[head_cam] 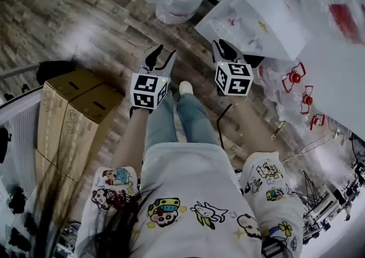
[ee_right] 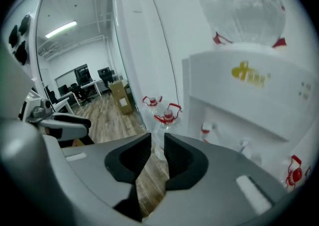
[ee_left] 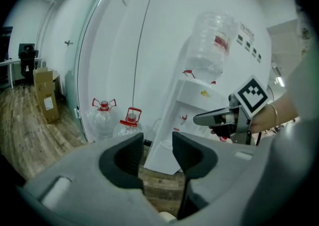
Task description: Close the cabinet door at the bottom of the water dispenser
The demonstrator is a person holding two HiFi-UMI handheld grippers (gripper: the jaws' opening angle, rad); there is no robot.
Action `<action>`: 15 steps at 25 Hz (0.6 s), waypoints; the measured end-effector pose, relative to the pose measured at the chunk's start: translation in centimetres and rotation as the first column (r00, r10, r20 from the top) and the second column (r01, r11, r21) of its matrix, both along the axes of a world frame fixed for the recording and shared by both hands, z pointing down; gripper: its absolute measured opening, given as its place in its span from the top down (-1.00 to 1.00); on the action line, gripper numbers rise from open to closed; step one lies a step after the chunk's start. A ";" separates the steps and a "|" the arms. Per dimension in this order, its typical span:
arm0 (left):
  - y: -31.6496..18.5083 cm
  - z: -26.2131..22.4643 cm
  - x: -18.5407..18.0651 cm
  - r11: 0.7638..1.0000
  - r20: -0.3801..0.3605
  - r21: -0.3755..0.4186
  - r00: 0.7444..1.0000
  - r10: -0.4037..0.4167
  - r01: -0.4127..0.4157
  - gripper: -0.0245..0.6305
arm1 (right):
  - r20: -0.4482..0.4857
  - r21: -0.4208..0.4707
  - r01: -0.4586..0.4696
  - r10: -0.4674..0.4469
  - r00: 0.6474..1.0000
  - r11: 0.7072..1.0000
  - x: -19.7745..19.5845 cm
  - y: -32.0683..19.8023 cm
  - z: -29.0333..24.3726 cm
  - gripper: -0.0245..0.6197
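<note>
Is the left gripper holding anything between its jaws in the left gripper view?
No, the jaws of the left gripper stand apart, and only the wooden floor and the water dispenser show through the gap.

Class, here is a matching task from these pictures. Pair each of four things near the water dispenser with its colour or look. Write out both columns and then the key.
Column one:
1. water dispenser
2. cardboard boxes
3. caps of the floor bottles
4. upturned bottle on the dispenser

Column two:
a. red
b. clear
c. brown
d. white

Pairs: 1-d, 2-c, 3-a, 4-b
</note>
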State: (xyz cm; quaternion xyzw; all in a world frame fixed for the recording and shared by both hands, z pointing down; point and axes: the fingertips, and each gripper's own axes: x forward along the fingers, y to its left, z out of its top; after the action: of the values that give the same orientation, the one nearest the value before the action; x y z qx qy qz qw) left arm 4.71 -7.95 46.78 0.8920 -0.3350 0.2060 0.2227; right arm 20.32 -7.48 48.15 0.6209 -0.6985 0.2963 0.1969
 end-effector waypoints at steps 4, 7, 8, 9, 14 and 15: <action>0.2 -5.7 -0.1 0.997 -0.043 0.074 0.999 -0.019 0.022 0.38 | 0.001 0.139 0.049 -0.049 0.999 0.989 -0.7 -0.2 -7.8 0.65; 1.2 -9.9 0.6 0.991 -0.081 0.131 0.997 -0.016 0.026 0.38 | 0.001 0.237 0.079 -0.081 0.997 0.968 -1.0 0.6 -13.3 0.66; 1.5 -11.4 0.9 0.988 -0.093 0.153 0.996 -0.013 0.027 0.38 | 0.004 0.269 0.088 -0.093 0.996 0.959 -1.1 0.8 -15.1 0.66; 1.9 -12.9 1.2 0.984 -0.105 0.177 0.994 -0.010 0.029 0.38 | 0.009 0.302 0.100 -0.108 0.994 0.948 -1.2 1.1 -16.8 0.67; 3.2 -20.2 1.7 0.952 -0.164 0.297 0.986 -0.023 0.072 0.38 | 0.045 0.469 0.200 -0.249 0.967 0.861 -3.2 3.0 -24.3 0.70; 3.5 -21.5 1.6 0.945 -0.170 0.315 0.985 -0.031 0.084 0.38 | 0.040 0.493 0.216 -0.270 0.962 0.843 -3.6 3.5 -25.5 0.70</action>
State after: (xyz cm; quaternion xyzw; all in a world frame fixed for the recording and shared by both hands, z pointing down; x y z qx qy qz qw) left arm 6.31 -4.41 25.30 0.9200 -0.3707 0.0685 0.1071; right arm 16.74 -4.03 22.65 0.5397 -0.8329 0.1176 0.0334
